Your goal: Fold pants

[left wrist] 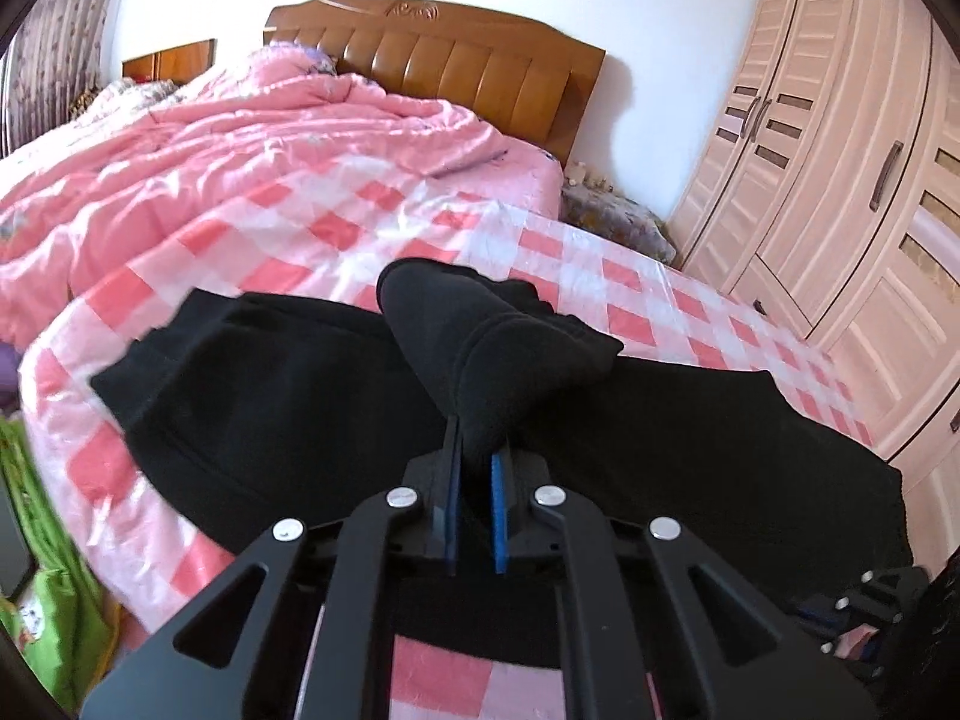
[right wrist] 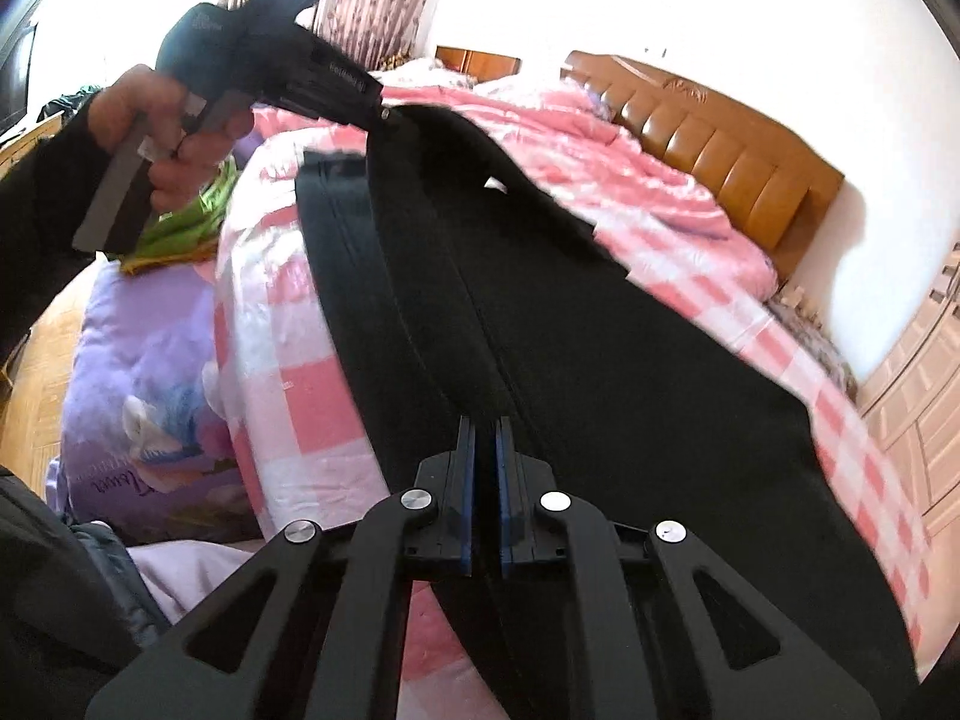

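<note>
Black pants [left wrist: 288, 384] lie across the pink-and-white checked sheet [left wrist: 600, 264] at the foot of the bed. My left gripper [left wrist: 478, 444] is shut on a bunched fold of the pants and lifts it above the sheet. In the right wrist view the pants [right wrist: 600, 348] stretch from my right gripper [right wrist: 485, 438] toward the left gripper [right wrist: 336, 90], which a hand holds raised at the far end. My right gripper is shut on the near edge of the pants.
A pink quilt [left wrist: 240, 138] is heaped at the wooden headboard [left wrist: 468, 60]. A wardrobe [left wrist: 840, 180] stands right of the bed. A purple pillow [right wrist: 138, 372] and a green bag [left wrist: 42, 600] lie beside the bed on the left.
</note>
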Motion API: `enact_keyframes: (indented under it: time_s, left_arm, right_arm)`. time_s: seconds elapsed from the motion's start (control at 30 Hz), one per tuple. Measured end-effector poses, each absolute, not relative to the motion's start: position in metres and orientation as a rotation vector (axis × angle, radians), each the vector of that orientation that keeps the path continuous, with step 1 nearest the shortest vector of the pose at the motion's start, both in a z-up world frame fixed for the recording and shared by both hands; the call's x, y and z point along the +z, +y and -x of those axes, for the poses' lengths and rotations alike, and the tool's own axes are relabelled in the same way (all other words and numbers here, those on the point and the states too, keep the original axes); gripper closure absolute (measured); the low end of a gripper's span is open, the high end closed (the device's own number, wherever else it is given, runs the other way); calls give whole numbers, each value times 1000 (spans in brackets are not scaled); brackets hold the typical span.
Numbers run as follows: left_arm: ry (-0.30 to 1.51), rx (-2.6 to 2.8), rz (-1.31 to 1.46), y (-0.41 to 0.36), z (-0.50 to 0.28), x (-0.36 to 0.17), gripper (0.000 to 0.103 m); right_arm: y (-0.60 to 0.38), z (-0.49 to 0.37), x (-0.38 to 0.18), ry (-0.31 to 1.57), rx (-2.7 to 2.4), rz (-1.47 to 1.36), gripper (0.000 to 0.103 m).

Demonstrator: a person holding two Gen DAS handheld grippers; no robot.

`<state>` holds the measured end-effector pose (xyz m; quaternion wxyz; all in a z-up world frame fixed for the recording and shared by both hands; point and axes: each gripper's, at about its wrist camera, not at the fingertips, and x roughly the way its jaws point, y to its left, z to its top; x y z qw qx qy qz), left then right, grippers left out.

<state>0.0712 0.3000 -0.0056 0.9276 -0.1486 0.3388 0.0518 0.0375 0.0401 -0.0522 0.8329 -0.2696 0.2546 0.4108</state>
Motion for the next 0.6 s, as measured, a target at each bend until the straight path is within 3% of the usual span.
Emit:
enact_keyframes:
  time_s: [0.23, 0.3, 0.6]
  left_arm:
    - [818, 163, 302, 307, -64, -58, 95]
    - [838, 177, 272, 306, -68, -72, 95]
    - [826, 187, 260, 306, -61, -78, 94]
  right_arm:
    - [49, -36, -83, 630, 910, 617, 96]
    - [52, -36, -91, 647, 920, 607, 90]
    - [42, -40, -74, 697, 955, 475, 85]
